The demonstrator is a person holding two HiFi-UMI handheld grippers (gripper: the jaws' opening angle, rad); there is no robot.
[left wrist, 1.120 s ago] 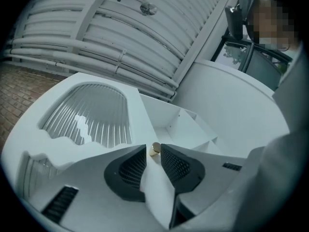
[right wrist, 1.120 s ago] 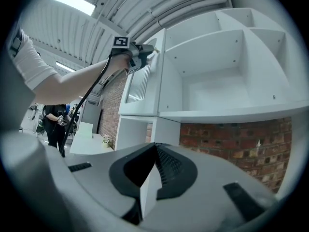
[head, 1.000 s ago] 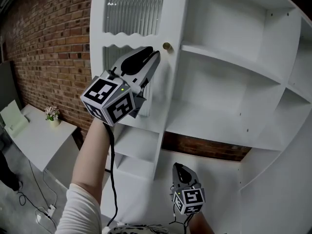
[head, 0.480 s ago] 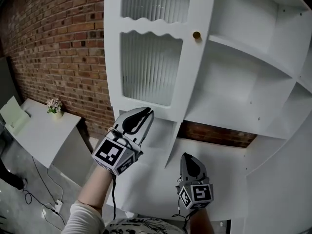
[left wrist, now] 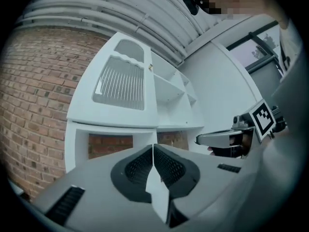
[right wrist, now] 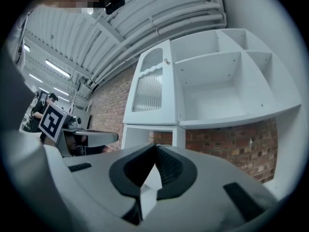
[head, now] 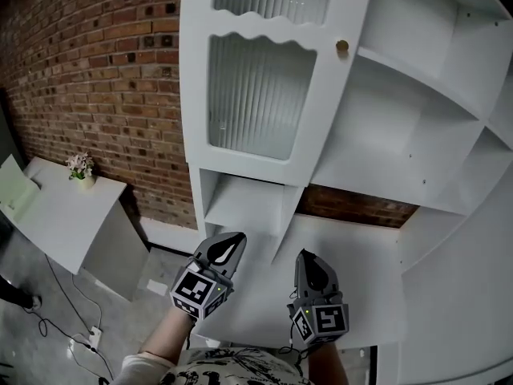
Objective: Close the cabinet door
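The white cabinet door (head: 260, 95) with ribbed glass and a brass knob (head: 342, 46) lies flush against the cabinet's left column; it also shows as the door (left wrist: 123, 83) and the door (right wrist: 149, 88). My left gripper (head: 236, 237) hangs low in front of the cabinet's base, well below the door and touching nothing. Its jaws are closing, tips all but together, with nothing between them (left wrist: 153, 146). My right gripper (head: 304, 257) is beside it at about the same height, shut and empty (right wrist: 155, 146).
Open white shelves (head: 417, 95) fill the cabinet's right side. A brick wall (head: 104, 70) stands at the left, with a white table (head: 64, 215) carrying a small potted flower (head: 80, 167). Cables (head: 80, 339) lie on the floor.
My left gripper dropped from the door, near the knob, down to the cabinet's base, and its jaws narrowed. The door now sits flush. The right gripper shifted only slightly.
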